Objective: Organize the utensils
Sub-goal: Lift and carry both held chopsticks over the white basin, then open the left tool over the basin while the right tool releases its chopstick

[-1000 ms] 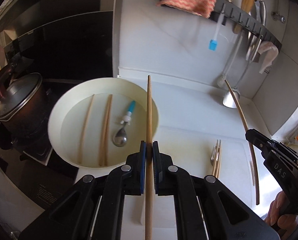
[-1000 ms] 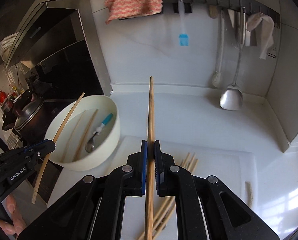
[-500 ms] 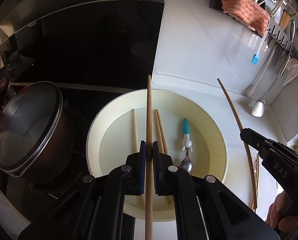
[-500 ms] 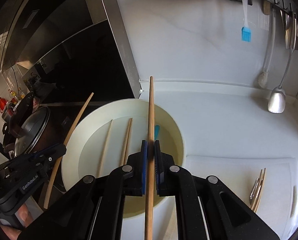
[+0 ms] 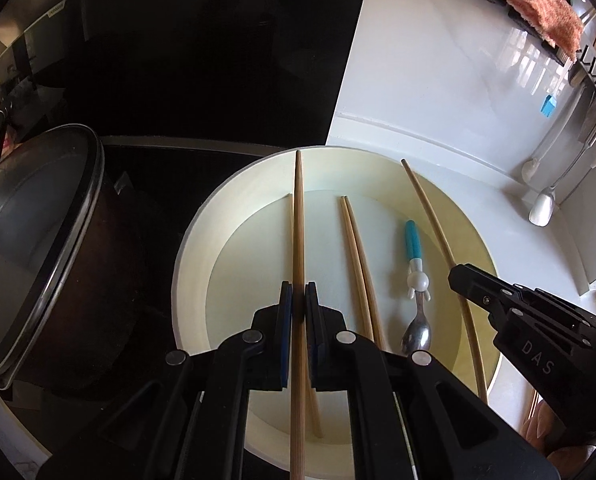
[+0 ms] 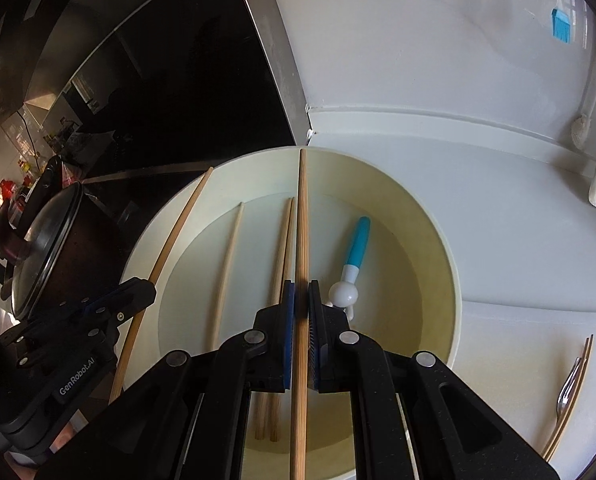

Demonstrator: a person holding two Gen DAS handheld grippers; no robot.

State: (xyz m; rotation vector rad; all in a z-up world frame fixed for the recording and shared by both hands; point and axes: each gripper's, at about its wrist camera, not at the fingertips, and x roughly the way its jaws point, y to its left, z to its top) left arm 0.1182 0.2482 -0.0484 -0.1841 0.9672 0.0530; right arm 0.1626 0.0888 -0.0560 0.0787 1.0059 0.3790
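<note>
Chopsticks: light, stiff, smooth wood, prone to pivot. Left hand-held gripper [image 5: 295,305] and right hand-held gripper [image 6: 301,300] each clamp one mid-shaft above the bowl [image 5: 194,240].

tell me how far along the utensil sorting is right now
Done: three chopsticks and a blue-handled spoon already lie in the cream bowl.
In hand: the left gripper and the right gripper each clamp one chopstick above the bowl, not yet released.
Left: a fork with chopsticks still lies on the white board to the right.
</note>
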